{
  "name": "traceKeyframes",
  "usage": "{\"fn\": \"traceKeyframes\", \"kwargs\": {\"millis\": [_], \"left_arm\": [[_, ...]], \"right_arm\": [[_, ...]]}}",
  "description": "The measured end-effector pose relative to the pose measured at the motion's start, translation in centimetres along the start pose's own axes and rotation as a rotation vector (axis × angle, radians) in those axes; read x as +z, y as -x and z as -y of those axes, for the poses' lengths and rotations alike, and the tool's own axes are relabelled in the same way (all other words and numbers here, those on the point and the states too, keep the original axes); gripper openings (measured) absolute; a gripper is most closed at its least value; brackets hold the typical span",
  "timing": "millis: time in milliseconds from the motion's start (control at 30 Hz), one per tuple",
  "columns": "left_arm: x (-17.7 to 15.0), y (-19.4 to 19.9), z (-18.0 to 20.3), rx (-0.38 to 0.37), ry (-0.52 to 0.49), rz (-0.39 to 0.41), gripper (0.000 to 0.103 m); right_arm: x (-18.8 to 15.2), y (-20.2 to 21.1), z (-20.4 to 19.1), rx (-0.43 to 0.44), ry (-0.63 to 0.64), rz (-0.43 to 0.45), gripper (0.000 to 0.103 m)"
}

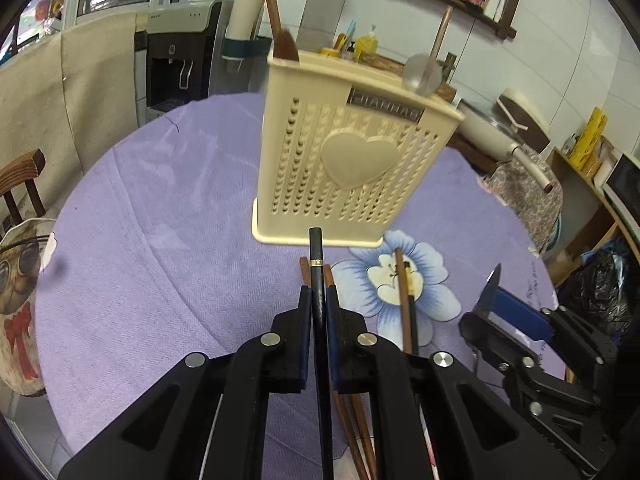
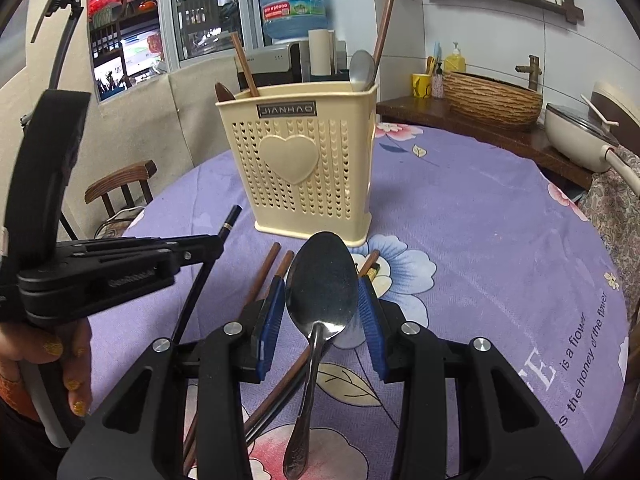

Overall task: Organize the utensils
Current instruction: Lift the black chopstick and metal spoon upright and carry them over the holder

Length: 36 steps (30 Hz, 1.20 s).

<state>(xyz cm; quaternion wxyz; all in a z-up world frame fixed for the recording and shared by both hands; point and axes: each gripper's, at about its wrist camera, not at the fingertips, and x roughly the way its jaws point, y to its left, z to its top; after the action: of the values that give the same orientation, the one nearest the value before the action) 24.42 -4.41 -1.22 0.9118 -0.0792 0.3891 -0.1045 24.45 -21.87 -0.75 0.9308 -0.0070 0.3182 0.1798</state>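
A cream utensil holder (image 1: 348, 160) with a heart stands on the purple tablecloth; it also shows in the right wrist view (image 2: 300, 168). It holds brown chopsticks (image 2: 244, 66) and a metal spoon (image 2: 362, 70). My left gripper (image 1: 319, 296) is shut on a black chopstick (image 1: 317, 272) with a gold band, held just short of the holder's base. My right gripper (image 2: 322, 300) is shut on a metal spoon (image 2: 322, 284), bowl forward, in front of the holder. Several brown chopsticks (image 2: 266, 272) lie on the cloth below both grippers.
The round table's purple flowered cloth (image 2: 480, 240) extends to the right. A wooden chair (image 2: 120, 188) stands at the left edge. A water dispenser (image 1: 180, 52), a pan (image 2: 580, 136) and a woven basket (image 2: 492, 96) stand behind the table.
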Motion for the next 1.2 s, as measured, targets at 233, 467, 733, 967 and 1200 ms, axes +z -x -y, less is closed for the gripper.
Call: {"fn": "traceKeyframes", "kwargs": {"millis": [233, 467, 733, 967, 1200], "left_arm": [[1.5, 4.7, -0.4, -0.049, 0.02, 0.111, 0.007], [3.0, 8.5, -1.0, -0.088, 0.034, 0.197, 0.007], [3.5, 9.9, -1.0, -0.095, 0.028, 0.235, 0.007], [3.7, 10.6, -1.2, -0.104, 0.025, 0.251, 0.007], [5.6, 11.5, -0.8, -0.129, 0.01, 0.282, 0.007]], "right_arm": [[0.6, 1.2, 0.1, 0.014, -0.01, 0.038, 0.038], [1.5, 2.7, 0.0, 0.047, -0.024, 0.067, 0.038], [2.2, 4.0, -0.7, 0.061, -0.009, 0.111, 0.038], [2.6, 4.0, -1.3, 0.059, 0.002, 0.131, 0.038], [4.4, 4.3, -1.9, 0.054, 0.034, 0.206, 0.038]]}}
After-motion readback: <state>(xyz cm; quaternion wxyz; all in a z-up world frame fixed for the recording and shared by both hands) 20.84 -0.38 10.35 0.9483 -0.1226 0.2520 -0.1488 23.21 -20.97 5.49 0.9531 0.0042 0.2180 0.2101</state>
